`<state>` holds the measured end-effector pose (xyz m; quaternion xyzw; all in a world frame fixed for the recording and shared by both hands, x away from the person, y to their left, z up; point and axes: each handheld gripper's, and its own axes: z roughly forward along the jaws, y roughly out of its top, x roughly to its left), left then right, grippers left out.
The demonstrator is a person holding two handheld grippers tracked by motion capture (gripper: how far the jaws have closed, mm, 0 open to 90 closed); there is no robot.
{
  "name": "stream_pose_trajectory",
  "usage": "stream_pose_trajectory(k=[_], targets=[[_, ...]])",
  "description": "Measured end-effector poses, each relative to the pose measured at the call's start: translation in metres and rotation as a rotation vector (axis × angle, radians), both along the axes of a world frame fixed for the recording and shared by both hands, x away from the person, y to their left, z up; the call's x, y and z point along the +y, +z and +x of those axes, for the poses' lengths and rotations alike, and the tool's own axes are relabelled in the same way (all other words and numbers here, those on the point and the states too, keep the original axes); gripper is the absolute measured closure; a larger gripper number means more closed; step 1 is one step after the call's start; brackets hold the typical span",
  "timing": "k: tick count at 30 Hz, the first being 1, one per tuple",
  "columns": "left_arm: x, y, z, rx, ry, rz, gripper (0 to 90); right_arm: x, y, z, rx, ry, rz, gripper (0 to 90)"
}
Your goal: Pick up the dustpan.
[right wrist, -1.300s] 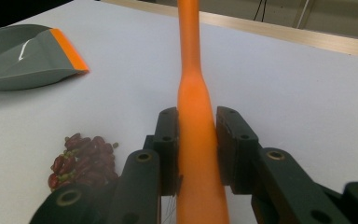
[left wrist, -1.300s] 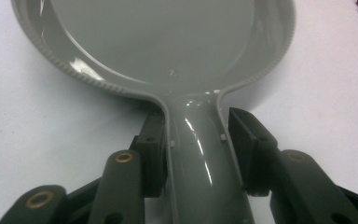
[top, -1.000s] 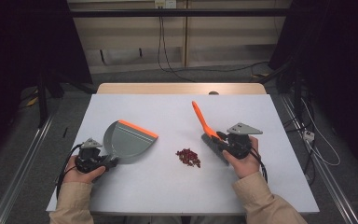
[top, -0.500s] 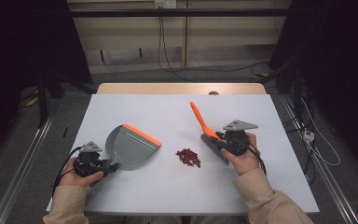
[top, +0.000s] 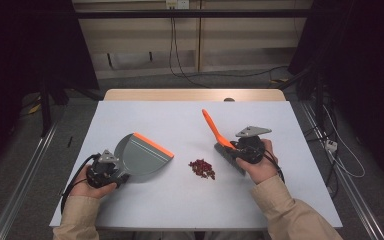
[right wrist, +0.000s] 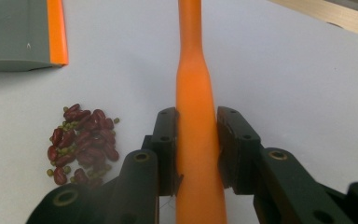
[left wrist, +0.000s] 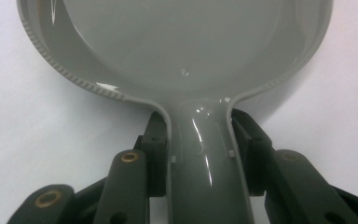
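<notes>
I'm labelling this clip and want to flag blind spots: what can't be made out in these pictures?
- Brush bristles: in the right gripper view they lie below the bottom edge; in the high view the right tongs and hand partly cover them.
- Dustpan lip: cut off by the top edge in the left gripper view.
- Beans: too small to count in the high view.

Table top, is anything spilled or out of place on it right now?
Yes. A small heap of red beans with a few little green ones lies loose on the white table, between the grey dustpan and the orange-handled brush. Nothing else looks askew or damaged.
</notes>
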<state>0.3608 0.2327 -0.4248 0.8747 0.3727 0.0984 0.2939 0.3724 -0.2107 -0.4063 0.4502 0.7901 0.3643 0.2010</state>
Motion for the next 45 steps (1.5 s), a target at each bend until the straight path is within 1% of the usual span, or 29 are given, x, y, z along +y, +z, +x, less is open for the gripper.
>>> stream_pose_trajectory(k=[2, 3, 5, 6, 7, 8, 9, 11, 13, 15, 16, 18, 20, 22, 23, 24, 25, 27, 28, 30, 31, 32, 33, 34, 35, 38, 39, 43, 45], targets=[[0.001, 0.003, -0.002, 0.000, -0.023, -0.021, 63.2, 0.000, 0.000, 0.001, 0.003, 0.006, -0.001, 69.7], [0.000, 0.003, -0.002, -0.004, -0.035, -0.014, 63.2, 0.000, 0.000, 0.001, 0.004, 0.007, -0.001, 69.7], [-0.002, 0.004, -0.004, -0.010, -0.052, -0.027, 63.2, 0.001, -0.001, 0.001, 0.003, 0.006, -0.005, 69.6], [-0.003, 0.004, -0.005, -0.010, -0.063, -0.025, 63.3, 0.001, -0.001, 0.002, 0.004, 0.005, -0.007, 69.6], [-0.004, 0.005, -0.006, -0.009, -0.080, -0.030, 63.3, 0.001, -0.001, 0.002, 0.006, 0.006, -0.006, 69.6], [-0.005, 0.005, -0.007, -0.010, -0.088, -0.041, 63.3, 0.001, -0.001, 0.003, 0.006, 0.006, -0.005, 69.6], [-0.006, 0.006, -0.008, -0.005, -0.110, -0.044, 63.3, 0.001, -0.001, 0.003, 0.008, 0.003, -0.006, 69.6], [-0.009, 0.008, -0.010, -0.013, -0.134, -0.044, 63.4, 0.000, -0.001, 0.004, 0.015, 0.000, -0.005, 69.9], [-0.010, 0.009, -0.012, -0.014, -0.146, -0.070, 63.4, -0.001, -0.001, 0.004, 0.027, 0.000, -0.003, 70.2], [-0.012, 0.012, -0.013, -0.020, -0.167, -0.073, 63.3, -0.001, 0.000, 0.005, 0.031, -0.001, -0.015, 70.6], [-0.013, 0.012, -0.014, -0.014, -0.171, -0.086, 63.4, -0.001, 0.001, 0.005, 0.033, -0.003, -0.013, 70.7], [-0.014, 0.013, -0.016, -0.009, -0.186, -0.091, 63.4, -0.001, 0.000, 0.005, 0.022, -0.012, -0.013, 71.0], [-0.015, 0.014, -0.017, -0.002, -0.199, -0.102, 63.4, -0.003, -0.001, 0.005, 0.023, -0.017, 0.001, 71.1], [-0.015, 0.014, -0.018, 0.010, -0.222, -0.117, 63.4, -0.003, -0.001, 0.005, 0.023, -0.016, 0.002, 71.2], [-0.015, 0.015, -0.019, 0.010, -0.232, -0.115, 63.4, -0.003, -0.001, 0.005, 0.024, -0.017, 0.002, 71.1], [-0.015, 0.014, -0.020, 0.014, -0.236, -0.131, 63.4, -0.003, -0.001, 0.005, 0.025, -0.018, 0.004, 71.2], [-0.015, 0.014, -0.021, 0.021, -0.252, -0.127, 63.4, -0.004, -0.001, 0.005, 0.025, -0.021, 0.007, 71.2], [-0.017, 0.013, -0.023, 0.024, -0.259, -0.132, 63.3, -0.004, -0.001, 0.006, 0.025, -0.027, 0.012, 71.2], [-0.017, 0.012, -0.023, 0.031, -0.279, -0.123, 63.3, -0.004, -0.001, 0.006, 0.025, -0.028, 0.012, 71.2], [-0.019, 0.011, -0.024, 0.030, -0.282, -0.133, 63.3, -0.003, -0.001, 0.006, 0.019, -0.027, 0.012, 71.2], [-0.020, 0.011, -0.025, 0.030, -0.294, -0.128, 63.3, -0.003, -0.001, 0.006, 0.017, -0.026, 0.016, 71.2], [-0.022, 0.010, -0.026, 0.027, -0.292, -0.135, 63.3, -0.003, -0.002, 0.006, 0.016, -0.029, 0.021, 71.3], [-0.023, 0.009, -0.025, 0.035, -0.315, -0.139, 63.3, -0.002, -0.002, 0.006, 0.014, -0.033, 0.025, 71.3], [-0.024, 0.008, -0.026, 0.040, -0.319, -0.148, 63.3, -0.002, -0.002, 0.006, 0.011, -0.034, 0.028, 71.2], [-0.026, 0.006, -0.026, 0.044, -0.325, -0.144, 63.3, -0.001, -0.002, 0.006, 0.009, -0.034, 0.030, 71.2], [-0.030, 0.002, -0.025, 0.054, -0.345, -0.114, 63.2, 0.001, -0.003, 0.006, 0.005, -0.029, 0.031, 71.2], [-0.031, 0.001, -0.025, 0.051, -0.350, -0.106, 63.2, 0.002, -0.003, 0.006, 0.000, -0.029, 0.027, 71.2], [-0.032, 0.000, -0.025, 0.055, -0.350, -0.117, 63.2, 0.003, -0.004, 0.005, 0.001, -0.028, 0.033, 71.1], [-0.032, -0.001, -0.026, 0.052, -0.357, -0.108, 63.1, 0.004, -0.004, 0.005, -0.001, -0.026, 0.040, 71.2]])
